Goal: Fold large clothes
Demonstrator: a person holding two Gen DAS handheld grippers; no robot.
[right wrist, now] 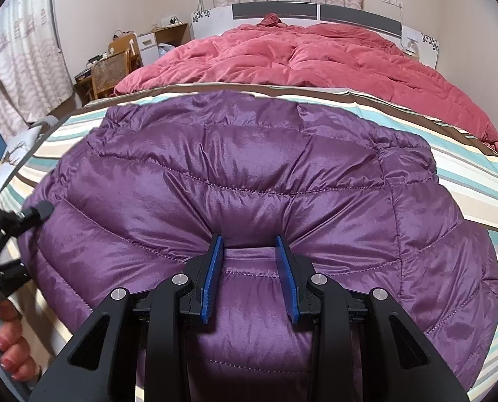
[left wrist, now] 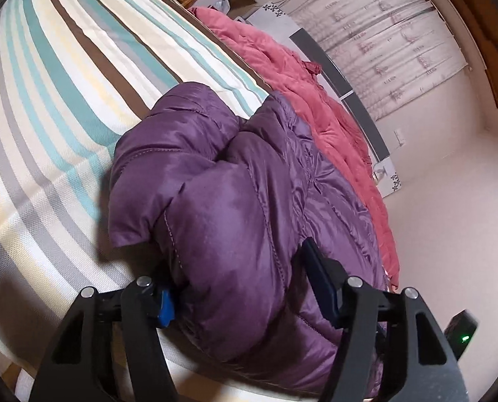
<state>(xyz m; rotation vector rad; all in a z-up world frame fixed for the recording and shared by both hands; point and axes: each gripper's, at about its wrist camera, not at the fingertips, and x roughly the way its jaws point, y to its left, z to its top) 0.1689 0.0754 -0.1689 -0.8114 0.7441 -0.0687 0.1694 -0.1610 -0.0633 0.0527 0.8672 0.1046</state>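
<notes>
Bed w/ striped sheet (right wrist: 477, 181) fills most of both views; pink duvet (right wrist: 316, 57) bunched toward headboard (right wrist: 316, 9), just beyond the work area. Purple down jacket (right wrist: 235, 174) spread on the sheet near the foot-side edge, quilted back up, puffy; in left wrist view same jacket (left wrist: 215, 181) shows a bulky lobe, prob. sleeve or side panel, doubled over onto the body, edge running alongside the duvet. Step in hand, by the look: mid-fold, side sections being brought in over the torso, not yet a compact bundle. Right gripper (right wrist: 249, 278) low on the near hem, fingers part-open w/ a ridge of fabric bulging between the blue pads (right wrist: 212, 281); pads seem to touch the fabric on both sides, but firm pinch vs. loose straddle can't be told. Left gripper (left wrist: 245, 288) at the jacket's side, fingers spread wide round a thick wad of padding; one pad mostly buried, so grip can't be told either. Left gripper also seen at far-left edge of right wrist view, w/ hand (right wrist: 4, 338) on its handle. Next move likely needs: firm pinch thru slippery nylon shell, lift w/o letting the fill spring open, carry hem toward collar evenly w/ both sides, then press air out so fold stays.
</notes>
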